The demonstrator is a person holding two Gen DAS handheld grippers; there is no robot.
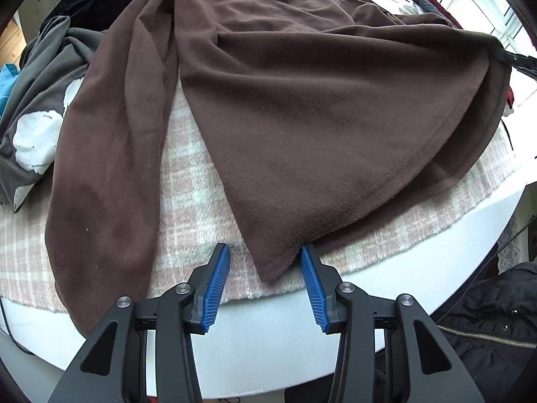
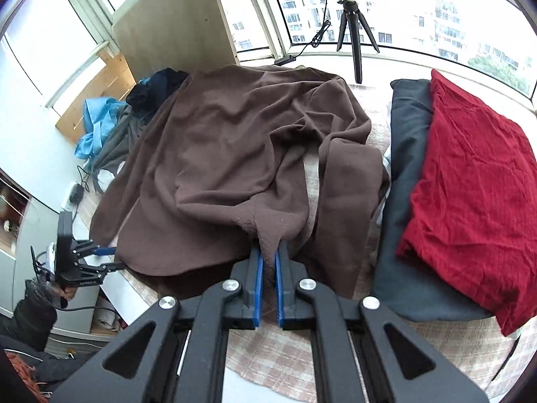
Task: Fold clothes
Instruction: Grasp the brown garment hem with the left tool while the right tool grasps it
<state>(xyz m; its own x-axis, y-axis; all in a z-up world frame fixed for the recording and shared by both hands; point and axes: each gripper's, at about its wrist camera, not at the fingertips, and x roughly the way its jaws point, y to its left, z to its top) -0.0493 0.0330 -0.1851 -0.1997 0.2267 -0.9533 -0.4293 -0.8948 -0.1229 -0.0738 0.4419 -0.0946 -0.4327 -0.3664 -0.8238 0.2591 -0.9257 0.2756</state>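
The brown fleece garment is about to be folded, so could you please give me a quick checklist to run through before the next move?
1. Right tool shut on a bunch of the brown fleece garment: ok.
2. Left tool gripping the hem corner: not ok, jaws open around it.
3. Garment lying flat: not ok, wrinkled.
4. Folded red cloth clear of the garment: ok.
5. Grey clothes clear of the garment: not ok, they touch.

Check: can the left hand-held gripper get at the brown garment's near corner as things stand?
Probably yes. The left hand-held gripper is open, with the corner of the brown garment already between its fingers and nothing covering it.
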